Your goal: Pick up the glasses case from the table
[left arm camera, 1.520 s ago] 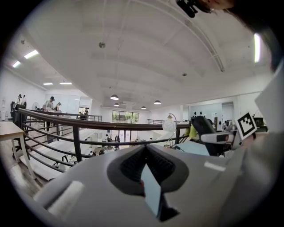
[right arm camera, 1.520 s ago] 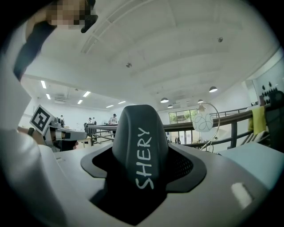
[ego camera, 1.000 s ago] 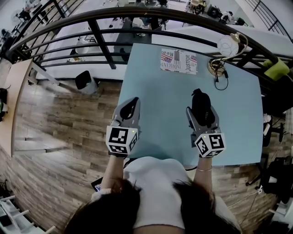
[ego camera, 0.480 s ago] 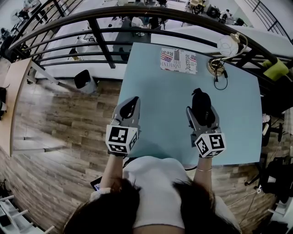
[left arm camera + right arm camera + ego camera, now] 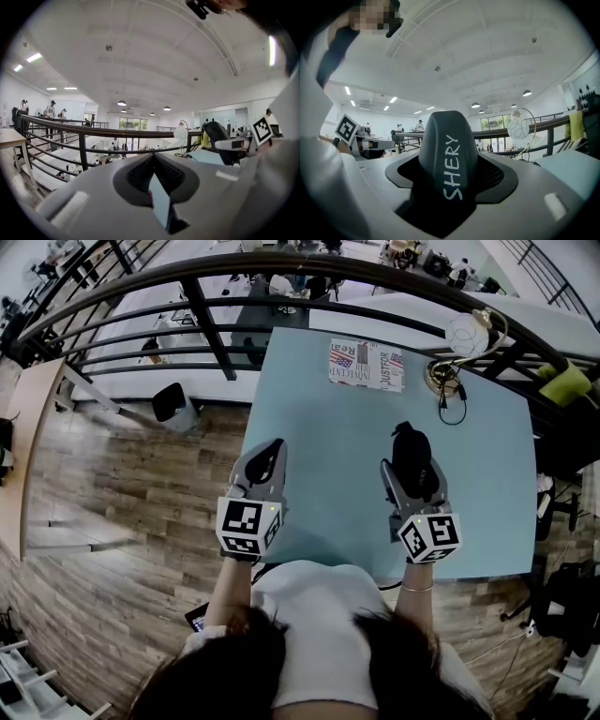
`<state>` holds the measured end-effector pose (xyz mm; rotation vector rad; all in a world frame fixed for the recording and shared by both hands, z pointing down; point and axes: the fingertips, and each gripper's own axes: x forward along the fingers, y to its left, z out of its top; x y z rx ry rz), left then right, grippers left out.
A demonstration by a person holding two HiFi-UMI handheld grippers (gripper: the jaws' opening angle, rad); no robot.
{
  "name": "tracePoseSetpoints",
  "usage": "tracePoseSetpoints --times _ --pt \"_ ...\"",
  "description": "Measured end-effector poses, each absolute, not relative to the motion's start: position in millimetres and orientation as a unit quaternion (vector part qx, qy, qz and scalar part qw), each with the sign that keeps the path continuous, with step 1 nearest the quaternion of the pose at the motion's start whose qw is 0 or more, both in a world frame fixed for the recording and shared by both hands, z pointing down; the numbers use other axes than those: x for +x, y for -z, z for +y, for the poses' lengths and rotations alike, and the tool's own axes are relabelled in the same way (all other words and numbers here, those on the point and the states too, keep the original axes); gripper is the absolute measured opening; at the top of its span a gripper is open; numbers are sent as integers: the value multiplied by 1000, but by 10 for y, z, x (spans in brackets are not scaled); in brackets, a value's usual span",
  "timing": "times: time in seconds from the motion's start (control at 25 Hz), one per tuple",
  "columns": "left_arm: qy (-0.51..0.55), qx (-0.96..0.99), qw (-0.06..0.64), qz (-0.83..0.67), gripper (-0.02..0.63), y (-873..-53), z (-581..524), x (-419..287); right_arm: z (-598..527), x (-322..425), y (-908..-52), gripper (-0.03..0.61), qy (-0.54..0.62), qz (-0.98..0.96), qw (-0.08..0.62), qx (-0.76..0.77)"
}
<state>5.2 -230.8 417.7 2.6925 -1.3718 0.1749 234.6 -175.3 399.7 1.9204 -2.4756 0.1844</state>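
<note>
The glasses case [image 5: 411, 448] is black and rounded, and it stands up between the jaws of my right gripper [image 5: 413, 468], above the light blue table [image 5: 328, 437]. In the right gripper view the case [image 5: 448, 150] fills the gap and shows white lettering "SHERY"; the right gripper [image 5: 449, 176] is shut on it. My left gripper [image 5: 266, 458] hovers over the table's left edge. Its jaws meet at the tips in the left gripper view [image 5: 153, 158], with nothing held between them.
A printed booklet [image 5: 366, 364] lies at the table's far side. A globe lamp [image 5: 464, 336] with a brass base and cable stands at the far right corner. A dark metal railing [image 5: 211, 338] runs behind the table, and wooden floor lies to the left.
</note>
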Motion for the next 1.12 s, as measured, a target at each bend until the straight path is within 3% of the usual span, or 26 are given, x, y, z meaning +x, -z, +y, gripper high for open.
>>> tracePoseSetpoints --times 1.12 --pt "-60 883 62 -461 57 -4213 -2333 37 -1777 2361 -4068 337 -61 -790 13 610"
